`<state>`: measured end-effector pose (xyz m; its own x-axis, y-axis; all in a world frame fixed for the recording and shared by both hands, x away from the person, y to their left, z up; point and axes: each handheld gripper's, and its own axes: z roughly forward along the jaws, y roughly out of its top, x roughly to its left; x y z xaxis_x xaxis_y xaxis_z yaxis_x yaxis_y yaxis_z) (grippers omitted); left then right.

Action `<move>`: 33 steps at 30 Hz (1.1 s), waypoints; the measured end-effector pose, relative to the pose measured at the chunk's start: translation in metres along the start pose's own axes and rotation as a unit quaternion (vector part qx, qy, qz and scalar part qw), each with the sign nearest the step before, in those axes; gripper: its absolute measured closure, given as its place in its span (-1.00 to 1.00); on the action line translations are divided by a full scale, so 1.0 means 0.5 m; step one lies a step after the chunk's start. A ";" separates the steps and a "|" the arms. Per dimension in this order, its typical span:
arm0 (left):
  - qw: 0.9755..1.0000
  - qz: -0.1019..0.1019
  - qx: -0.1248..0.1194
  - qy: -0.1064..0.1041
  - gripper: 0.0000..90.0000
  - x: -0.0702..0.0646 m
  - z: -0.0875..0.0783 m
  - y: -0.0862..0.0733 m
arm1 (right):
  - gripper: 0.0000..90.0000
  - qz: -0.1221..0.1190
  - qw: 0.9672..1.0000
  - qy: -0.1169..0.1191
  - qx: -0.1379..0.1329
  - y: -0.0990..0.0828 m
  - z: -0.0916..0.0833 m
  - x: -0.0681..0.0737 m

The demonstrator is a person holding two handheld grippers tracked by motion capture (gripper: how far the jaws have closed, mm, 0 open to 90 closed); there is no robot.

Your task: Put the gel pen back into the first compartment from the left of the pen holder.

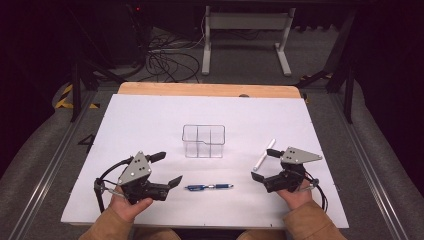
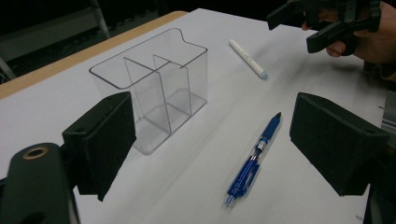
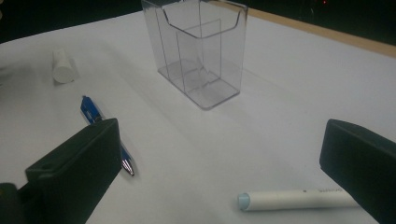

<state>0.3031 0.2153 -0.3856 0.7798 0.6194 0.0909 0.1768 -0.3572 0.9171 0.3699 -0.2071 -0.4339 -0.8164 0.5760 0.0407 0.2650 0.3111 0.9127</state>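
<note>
A clear plastic organizer (image 1: 203, 141) with several compartments stands upright mid-table. It also appears in the left gripper view (image 2: 149, 88) and the right gripper view (image 3: 201, 51). In front of it a blue pen (image 1: 209, 187) (image 2: 254, 161) (image 3: 91, 112) lies flat. To the right, a white marker (image 1: 263, 155) (image 2: 247, 58) (image 3: 294, 199) lies on the sheet. My left gripper (image 1: 170, 168) (image 2: 210, 126) is open, left of the pen, holding nothing. The right gripper (image 1: 263, 164) (image 3: 219, 158) is open beside the marker, also holding nothing.
A white sheet (image 1: 150, 120) covers the wooden table (image 1: 200, 89). A small white cylinder (image 3: 64, 67) stands far off on the sheet in the right gripper view. Cables and a metal stand (image 1: 245, 30) are on the floor beyond the table.
</note>
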 end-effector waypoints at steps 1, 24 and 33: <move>1.000 -0.001 0.001 -0.002 -0.65 -0.001 0.003 0.002 | -1.00 0.000 1.000 -0.001 0.001 -0.001 0.001 -0.001; 0.999 -0.002 0.017 -0.035 -0.49 0.007 0.037 0.016 | -1.00 -0.010 1.000 0.002 0.000 -0.014 0.011 0.008; 0.997 0.029 0.039 -0.063 -0.41 -0.003 0.068 0.025 | -1.00 -0.005 1.000 0.008 0.004 -0.015 0.015 0.008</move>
<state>0.3248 0.1861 -0.3874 0.8580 0.5059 0.0886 0.1721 -0.4458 0.8784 0.3685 -0.2015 -0.4436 -0.8272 0.5606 0.0380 0.2611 0.3236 0.9095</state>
